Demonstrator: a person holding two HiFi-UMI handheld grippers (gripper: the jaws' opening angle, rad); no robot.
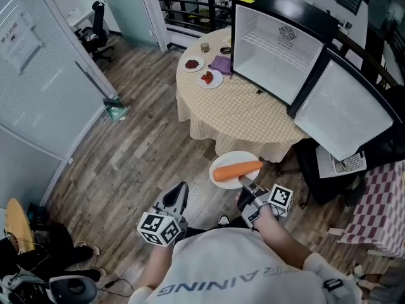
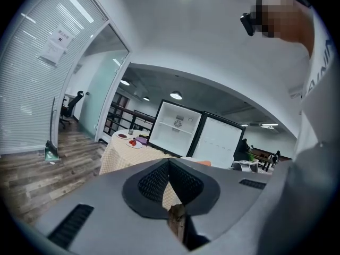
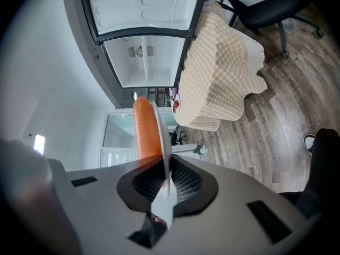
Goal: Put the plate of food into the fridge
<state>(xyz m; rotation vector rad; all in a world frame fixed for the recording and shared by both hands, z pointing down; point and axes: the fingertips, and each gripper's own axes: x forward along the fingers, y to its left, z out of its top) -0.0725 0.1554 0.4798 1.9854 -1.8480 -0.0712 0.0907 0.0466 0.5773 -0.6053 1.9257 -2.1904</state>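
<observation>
1. The right tongs [image 1: 243,181] are pinching the rim of a round white plate [image 1: 234,157], just off the desk's [image 1: 234,106] near edge.
2. A smooth orange carrot [image 1: 235,170] is lying across it.
3. The left tongs [image 1: 178,194] are sitting closed, empty.
4. The boxy fridge [image 1: 278,49] is standing open on the checked-cloth desk.

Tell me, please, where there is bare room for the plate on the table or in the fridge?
The fridge looks bare inside. The table's near half in front of it is mostly free. Its far corner is crowded: two small plates, a cup, a cloth.
</observation>
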